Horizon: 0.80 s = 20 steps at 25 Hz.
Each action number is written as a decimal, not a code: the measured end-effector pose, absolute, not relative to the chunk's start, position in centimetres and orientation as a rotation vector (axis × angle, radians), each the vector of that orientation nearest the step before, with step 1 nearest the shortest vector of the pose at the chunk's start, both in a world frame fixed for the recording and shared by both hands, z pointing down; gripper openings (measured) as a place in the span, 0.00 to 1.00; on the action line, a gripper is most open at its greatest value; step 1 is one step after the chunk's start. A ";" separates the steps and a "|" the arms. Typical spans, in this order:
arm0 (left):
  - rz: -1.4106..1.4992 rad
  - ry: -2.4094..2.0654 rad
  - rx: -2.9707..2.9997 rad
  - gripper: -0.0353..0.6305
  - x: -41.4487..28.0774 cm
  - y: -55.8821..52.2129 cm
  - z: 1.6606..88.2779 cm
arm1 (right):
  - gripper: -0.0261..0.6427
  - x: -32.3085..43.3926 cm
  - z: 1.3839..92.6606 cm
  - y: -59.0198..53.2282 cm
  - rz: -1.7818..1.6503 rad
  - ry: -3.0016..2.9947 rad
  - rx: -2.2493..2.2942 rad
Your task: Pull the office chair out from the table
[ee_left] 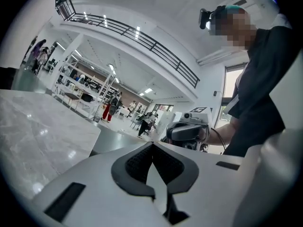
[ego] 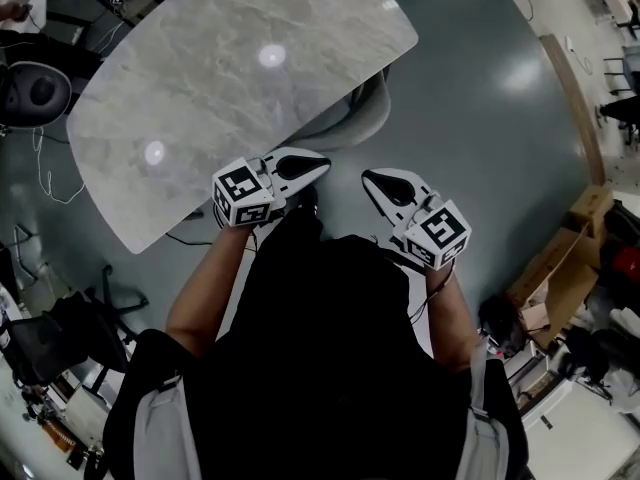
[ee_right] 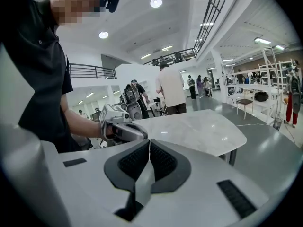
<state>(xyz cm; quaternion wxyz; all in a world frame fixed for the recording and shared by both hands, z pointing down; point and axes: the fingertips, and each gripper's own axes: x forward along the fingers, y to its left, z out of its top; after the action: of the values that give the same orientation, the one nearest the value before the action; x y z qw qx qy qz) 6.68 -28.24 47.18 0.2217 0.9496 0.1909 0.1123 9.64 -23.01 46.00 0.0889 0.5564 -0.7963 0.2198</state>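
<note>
The office chair [ego: 364,118] is grey; only its curved back shows, tucked under the near edge of the marble table [ego: 200,98]. My left gripper [ego: 322,170] is shut with nothing in it, hanging just short of the table edge. My right gripper [ego: 368,177] is shut and empty too, a little to the right over the grey floor. Their tips point toward each other, both apart from the chair. In the left gripper view the closed jaws [ee_left: 152,144] face the right gripper [ee_left: 188,132]. In the right gripper view the closed jaws [ee_right: 149,141] face the left gripper [ee_right: 121,129] and the table [ee_right: 199,131].
Cardboard boxes [ego: 560,268] and clutter line the right side. A dark chair [ego: 35,90] stands left of the table, with cables on the floor beside it. Another black chair [ego: 40,338] is at the lower left. People stand in the hall behind the table [ee_right: 170,89].
</note>
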 end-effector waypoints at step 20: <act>0.293 0.162 2.638 0.07 14.7 -31.9 48.0 | 0.07 19.8 46.0 -27.8 0.628 -2.537 1.338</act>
<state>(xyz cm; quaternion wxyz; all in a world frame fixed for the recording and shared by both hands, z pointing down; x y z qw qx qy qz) 14.68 -31.88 48.00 0.2390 0.9633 0.0591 0.1070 19.80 -27.77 46.02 0.1028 0.4532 -0.8595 0.2129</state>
